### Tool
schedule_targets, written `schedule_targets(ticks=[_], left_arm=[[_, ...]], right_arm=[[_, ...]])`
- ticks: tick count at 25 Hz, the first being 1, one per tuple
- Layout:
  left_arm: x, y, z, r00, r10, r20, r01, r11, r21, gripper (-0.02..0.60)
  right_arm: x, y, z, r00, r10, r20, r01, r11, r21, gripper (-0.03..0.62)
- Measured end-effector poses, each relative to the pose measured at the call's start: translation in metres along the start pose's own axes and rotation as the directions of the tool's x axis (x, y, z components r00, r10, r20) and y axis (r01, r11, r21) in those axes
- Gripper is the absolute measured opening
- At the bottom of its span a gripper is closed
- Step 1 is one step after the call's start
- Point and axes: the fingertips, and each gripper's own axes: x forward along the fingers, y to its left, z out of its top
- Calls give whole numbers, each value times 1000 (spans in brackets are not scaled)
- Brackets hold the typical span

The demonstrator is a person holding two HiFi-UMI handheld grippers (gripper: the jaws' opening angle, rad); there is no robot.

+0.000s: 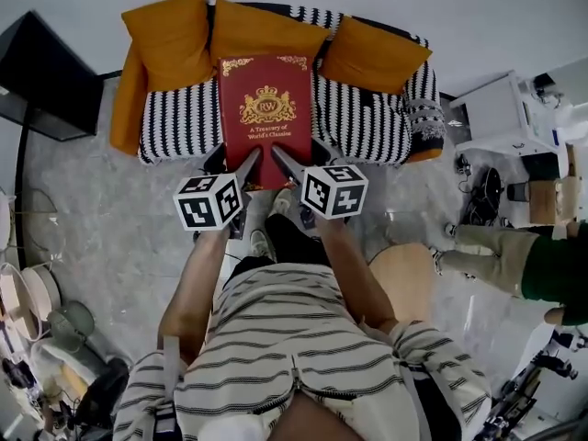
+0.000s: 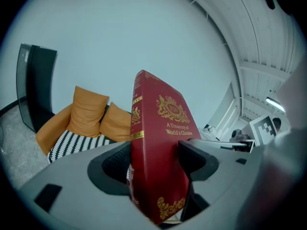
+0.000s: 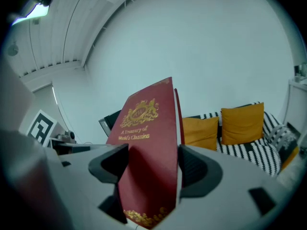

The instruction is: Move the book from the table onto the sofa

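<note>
The red book [image 1: 265, 108], cover up with a gold crest, is held by its near edge in both claws. The left claw [image 1: 246, 163] is clamped across it on the spine side, and the right claw [image 1: 283, 163] is clamped across it on the page-edge side. In the head view it shows over the striped sofa [image 1: 367, 122], between orange cushions [image 1: 170, 30]. Whether it touches the seat cannot be told.

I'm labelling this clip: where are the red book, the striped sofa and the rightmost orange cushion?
red book [image 1: 267, 107]: head view, gold crest on its cover.
striped sofa [image 1: 179, 118]: head view, bare seat left of the book.
rightmost orange cushion [image 1: 372, 55]: head view, its middle.
</note>
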Motion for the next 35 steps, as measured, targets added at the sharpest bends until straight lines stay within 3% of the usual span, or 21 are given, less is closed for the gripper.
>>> schedule_targets(ticks=[8,23,35], left_arm=[[56,33,18,999,40,-3,-40,999,-32,313],[164,97,58,990,115,-80,-122,988,-93,313],[206,163,59,984,90,-156,-108,988,-111,313]], right_arm=[[62,-34,16,999,33,-33,-33,999,-5,345],[182,-96,48,985,89,-146,-86,996,26,345],[255,-103,35,980,52,-193,-40,997,67,345]])
